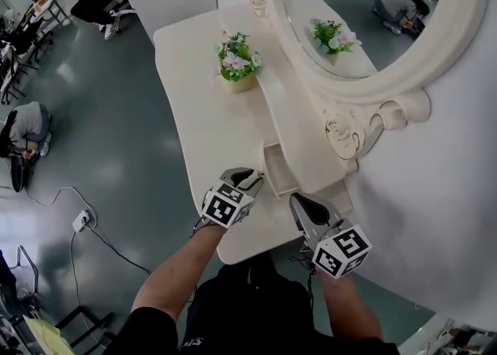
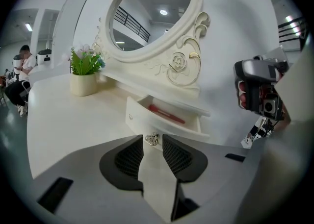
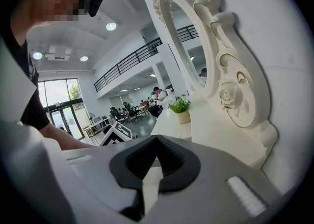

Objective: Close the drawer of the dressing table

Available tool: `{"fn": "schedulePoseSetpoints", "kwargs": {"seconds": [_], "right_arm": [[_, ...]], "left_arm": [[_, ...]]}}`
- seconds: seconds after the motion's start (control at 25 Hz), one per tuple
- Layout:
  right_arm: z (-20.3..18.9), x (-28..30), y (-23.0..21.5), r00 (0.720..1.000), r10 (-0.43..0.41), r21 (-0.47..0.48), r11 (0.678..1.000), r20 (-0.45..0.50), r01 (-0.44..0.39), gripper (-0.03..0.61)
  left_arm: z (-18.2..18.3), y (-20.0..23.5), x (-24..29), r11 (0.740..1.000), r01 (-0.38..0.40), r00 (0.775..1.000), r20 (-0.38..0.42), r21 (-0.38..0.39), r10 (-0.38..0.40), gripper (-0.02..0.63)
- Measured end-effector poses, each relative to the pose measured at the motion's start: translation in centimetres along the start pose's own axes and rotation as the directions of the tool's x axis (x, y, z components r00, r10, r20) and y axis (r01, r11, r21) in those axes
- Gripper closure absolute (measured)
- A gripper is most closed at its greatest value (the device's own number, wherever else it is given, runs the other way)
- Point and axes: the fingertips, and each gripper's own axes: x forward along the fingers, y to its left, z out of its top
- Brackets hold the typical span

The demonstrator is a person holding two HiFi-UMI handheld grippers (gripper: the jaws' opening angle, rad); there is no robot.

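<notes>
The white dressing table's small drawer stands pulled out from under the raised shelf, with a red thing lying inside it. My left gripper is right at the drawer's front. In the left gripper view its jaws stand open, with the drawer's metal knob in the gap between the tips and the pads not pressing on it. My right gripper hovers just right of the drawer over the table's near corner, shut with nothing in it.
A potted plant stands further along the table top, in front of the oval mirror. A wall runs along the right. On the floor at the left are a crouching person and a power strip with its cable.
</notes>
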Motion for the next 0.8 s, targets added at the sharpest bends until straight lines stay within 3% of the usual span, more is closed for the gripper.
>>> {"fn": "schedulePoseSetpoints", "kwargs": {"seconds": [0.44, 0.8], "right_arm": [[0.6, -0.1, -0.4, 1.0, -0.002, 0.0, 1.0, -0.003, 0.002, 0.568], [0.7, -0.1, -0.3, 1.0, 0.002, 0.001, 1.0, -0.005, -0.002, 0.568]], "left_arm": [[0.0, 0.1, 1.2, 0.999, -0.006, 1.0, -0.023, 0.042, 0.007, 0.529], [0.1, -0.2, 1.5, 0.999, 0.02, 1.0, -0.008, -0.048, -0.02, 0.539]]}}
